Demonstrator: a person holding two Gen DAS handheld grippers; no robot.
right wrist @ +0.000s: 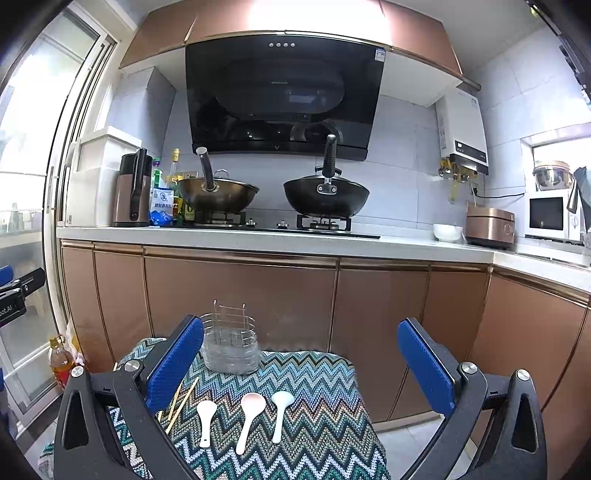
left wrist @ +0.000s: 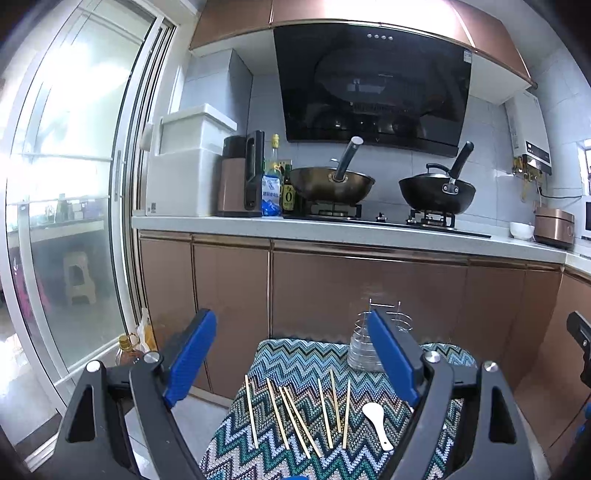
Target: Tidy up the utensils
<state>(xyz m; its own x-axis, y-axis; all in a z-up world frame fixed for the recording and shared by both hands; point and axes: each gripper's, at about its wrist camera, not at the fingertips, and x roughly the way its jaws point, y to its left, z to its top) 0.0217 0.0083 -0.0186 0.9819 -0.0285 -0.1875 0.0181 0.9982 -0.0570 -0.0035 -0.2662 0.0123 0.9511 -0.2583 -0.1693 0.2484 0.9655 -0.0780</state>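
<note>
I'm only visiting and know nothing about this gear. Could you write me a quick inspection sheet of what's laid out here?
Surface: zigzag cloth over a low stand.
Job's things: chopsticks lying loose; three spoons side by side; wire holder upright at the far edge, nothing visible inside.
Clutter: oil bottle on the floor.
Grippers: left gripper and right gripper both open, holding nothing.
Cables: nothing seen near the cloth.
Surroundings: two woks on the stove.

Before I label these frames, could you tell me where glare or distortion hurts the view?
Left wrist view: the glass door is blown out white and its frame bows from fisheye; the chopsticks stay sharp. Right wrist view: glare washes the upper cabinet, corners are vignetted black, yet the three spoons and wire holder read clearly.
</note>
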